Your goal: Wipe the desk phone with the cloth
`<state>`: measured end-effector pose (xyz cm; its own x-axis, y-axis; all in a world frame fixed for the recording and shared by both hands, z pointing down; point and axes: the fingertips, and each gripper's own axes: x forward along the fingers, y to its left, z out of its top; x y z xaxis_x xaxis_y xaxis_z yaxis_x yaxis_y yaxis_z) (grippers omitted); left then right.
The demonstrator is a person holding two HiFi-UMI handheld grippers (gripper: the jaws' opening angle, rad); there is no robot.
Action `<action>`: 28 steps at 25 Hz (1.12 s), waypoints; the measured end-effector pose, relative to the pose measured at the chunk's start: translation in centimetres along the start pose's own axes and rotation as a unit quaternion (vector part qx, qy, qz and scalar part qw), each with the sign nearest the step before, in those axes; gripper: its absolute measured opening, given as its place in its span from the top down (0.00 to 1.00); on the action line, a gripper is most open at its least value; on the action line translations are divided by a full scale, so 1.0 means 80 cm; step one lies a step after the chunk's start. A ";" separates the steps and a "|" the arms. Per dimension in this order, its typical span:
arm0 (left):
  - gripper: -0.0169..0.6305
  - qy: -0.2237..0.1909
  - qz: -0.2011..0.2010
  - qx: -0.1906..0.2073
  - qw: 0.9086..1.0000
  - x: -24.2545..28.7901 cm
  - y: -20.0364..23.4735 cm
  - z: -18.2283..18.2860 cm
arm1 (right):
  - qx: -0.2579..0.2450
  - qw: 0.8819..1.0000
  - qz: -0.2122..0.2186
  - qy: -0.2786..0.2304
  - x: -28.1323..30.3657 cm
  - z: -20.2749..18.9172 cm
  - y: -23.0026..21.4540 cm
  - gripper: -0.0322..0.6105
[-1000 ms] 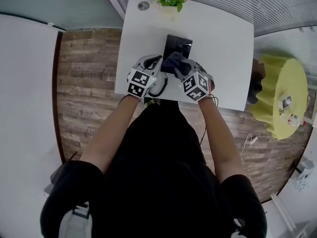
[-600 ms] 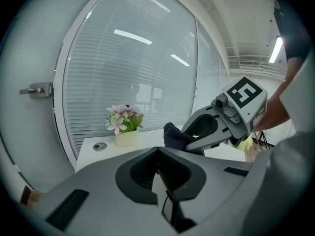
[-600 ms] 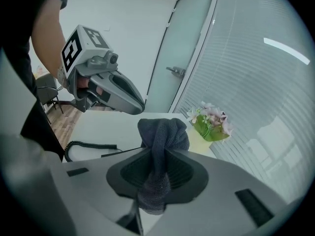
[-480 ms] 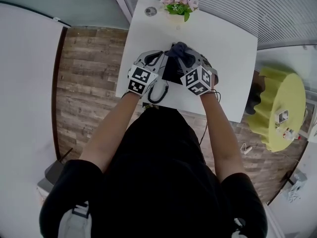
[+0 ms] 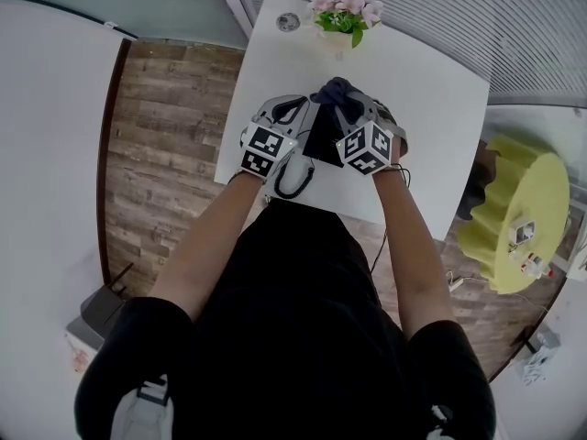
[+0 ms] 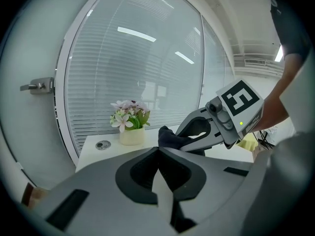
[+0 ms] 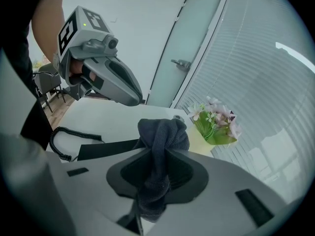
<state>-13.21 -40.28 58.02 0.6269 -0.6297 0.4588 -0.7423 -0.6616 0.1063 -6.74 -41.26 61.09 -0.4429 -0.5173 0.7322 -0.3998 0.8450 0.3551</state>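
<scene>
Our right gripper (image 7: 159, 149) had carried the cloth (image 7: 162, 132) forward along the phone (image 5: 321, 137). A second before, the bundle sat over the near half of the phone with dark casing showing beyond it. Now it lay at the far end, toward the pot of flowers (image 5: 347, 9), and over the last half second it had barely shifted. The right gripper was clamped on the cloth, a dark grey wad bunched up between its jaws and hanging down through them. From its own view the phone showed as a flat black strip just under the cloth, with the coiled cord (image 7: 60, 137) lying on the white tabletop (image 5: 431, 136) at the near side. Our left gripper (image 6: 157, 149) had kept its place at the left of the phone. Its jaws were pressed together with nothing between them, and it was held a little off the tabletop rather than steadying anything we could see. We judged that one pass over the top of the phone had reached its end. A stroke back toward us, or over the sides and the cord, looked to be what remained. We could not tell from these views how firmly the cloth bore on the casing.
</scene>
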 end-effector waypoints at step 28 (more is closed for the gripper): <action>0.96 0.040 -0.022 -0.003 0.999 -0.017 -0.032 -0.064 | -0.015 0.999 0.041 0.016 -0.002 -0.020 0.096 0.81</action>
<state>-13.37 -35.62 61.61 0.6375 -0.5657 0.5231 -0.7166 -0.6847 0.1329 -8.46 -34.47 64.63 -0.4471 -0.4419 0.7777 -0.3382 0.8884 0.3104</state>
